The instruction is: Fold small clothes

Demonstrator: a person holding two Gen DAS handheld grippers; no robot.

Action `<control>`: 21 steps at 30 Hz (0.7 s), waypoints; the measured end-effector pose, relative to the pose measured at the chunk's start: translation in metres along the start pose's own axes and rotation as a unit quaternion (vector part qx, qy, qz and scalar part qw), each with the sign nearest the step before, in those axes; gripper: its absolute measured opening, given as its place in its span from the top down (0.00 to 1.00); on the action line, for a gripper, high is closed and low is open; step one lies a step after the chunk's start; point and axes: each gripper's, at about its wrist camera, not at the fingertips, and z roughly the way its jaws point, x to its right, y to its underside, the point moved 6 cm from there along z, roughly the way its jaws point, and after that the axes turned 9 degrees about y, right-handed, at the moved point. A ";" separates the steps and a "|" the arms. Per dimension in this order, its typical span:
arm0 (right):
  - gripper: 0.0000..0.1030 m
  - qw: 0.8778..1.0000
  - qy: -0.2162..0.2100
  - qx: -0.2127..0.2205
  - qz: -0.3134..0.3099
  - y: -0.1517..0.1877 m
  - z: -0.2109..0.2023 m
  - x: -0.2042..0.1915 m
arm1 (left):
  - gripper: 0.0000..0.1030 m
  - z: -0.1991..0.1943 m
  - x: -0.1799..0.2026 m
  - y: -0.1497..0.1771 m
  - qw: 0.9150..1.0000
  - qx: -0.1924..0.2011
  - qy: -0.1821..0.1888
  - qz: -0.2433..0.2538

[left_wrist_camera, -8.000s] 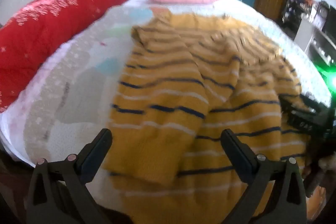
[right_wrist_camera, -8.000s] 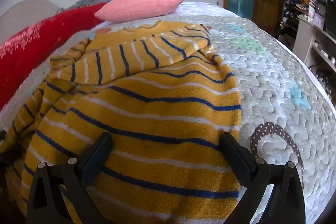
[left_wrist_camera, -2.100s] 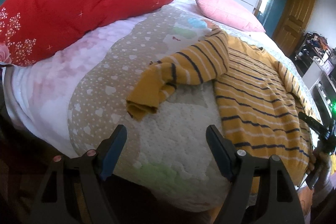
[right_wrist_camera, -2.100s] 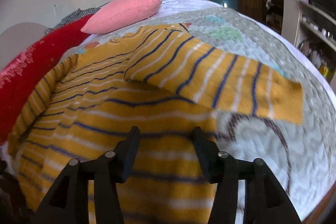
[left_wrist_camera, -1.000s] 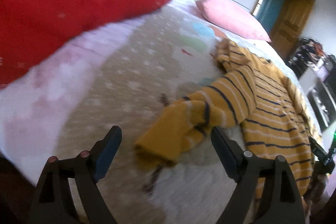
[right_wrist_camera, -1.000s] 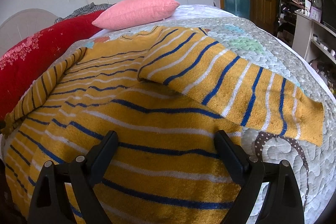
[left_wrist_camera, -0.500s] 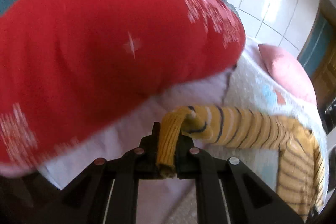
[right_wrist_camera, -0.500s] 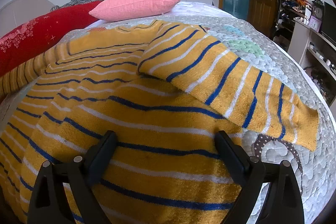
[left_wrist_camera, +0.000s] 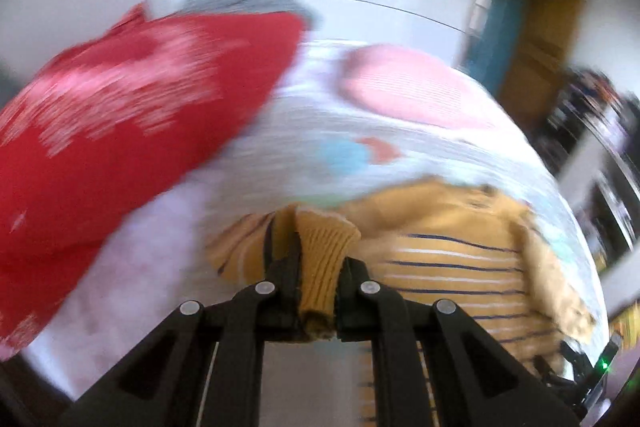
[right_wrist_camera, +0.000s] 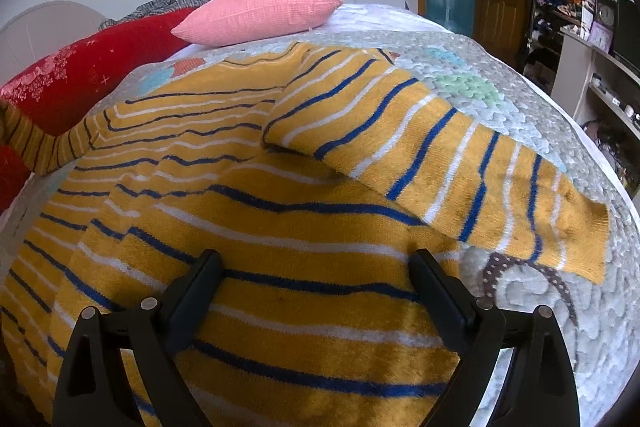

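A mustard-yellow sweater [right_wrist_camera: 256,195] with blue and white stripes lies spread on the bed. Its right sleeve [right_wrist_camera: 472,163] lies flat, pointing to the right. My left gripper [left_wrist_camera: 318,267] is shut on the ribbed cuff [left_wrist_camera: 320,259] of the left sleeve and holds it raised over the sweater's body [left_wrist_camera: 452,275]; that view is blurred by motion. The held sleeve [right_wrist_camera: 44,143] shows at the left edge of the right wrist view. My right gripper [right_wrist_camera: 316,271] is open and empty, hovering over the sweater's lower body.
A large red pillow [left_wrist_camera: 120,131] lies along the bed's left side and a pink pillow [right_wrist_camera: 260,13] at the head. The quilted bedspread [right_wrist_camera: 560,307] is bare right of the sweater. Shelves with clutter [right_wrist_camera: 592,39] stand at the far right.
My left gripper closed on the left sleeve's cuff and has swung it up and rightward toward the sweater's body. My right gripper has stayed open over the lower body.
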 end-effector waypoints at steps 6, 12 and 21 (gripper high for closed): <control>0.13 0.995 -0.028 0.077 0.056 0.000 -0.074 0.047 | 0.89 0.053 0.188 0.013 0.987 -0.043 0.116 0.100; 0.12 0.993 0.019 0.038 0.114 0.035 -0.070 0.117 | 0.53 0.088 0.293 0.067 0.960 -0.108 0.227 0.119; 0.12 0.988 0.007 0.024 0.153 0.036 -0.061 0.137 | 0.25 0.042 0.216 0.110 0.976 -0.058 0.143 0.155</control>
